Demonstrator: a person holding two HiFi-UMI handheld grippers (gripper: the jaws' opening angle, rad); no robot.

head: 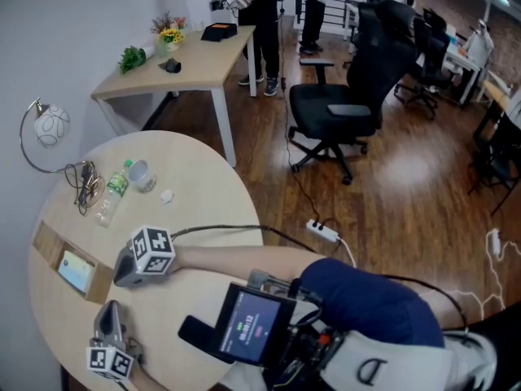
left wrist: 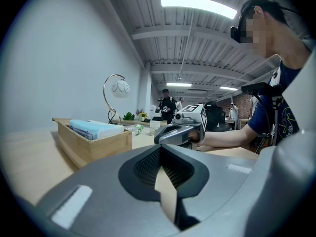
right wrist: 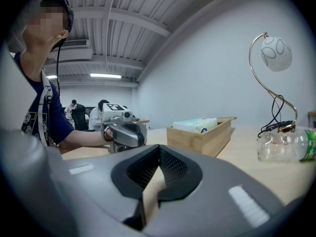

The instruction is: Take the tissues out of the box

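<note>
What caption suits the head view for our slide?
Left gripper and right gripper, both shut, at round table beside wooden tissue box.

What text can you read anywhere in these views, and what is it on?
"D": on the white cloth at the person's front.
Screen: digits too small to read.
Tissue pack: print blurred.
Bottle label: too small to read.
Marker cubes: square patterns only, no words.

an open office: black swivel chairs (head: 335,108), desks (head: 195,65), wooden floor (head: 407,206).
</note>
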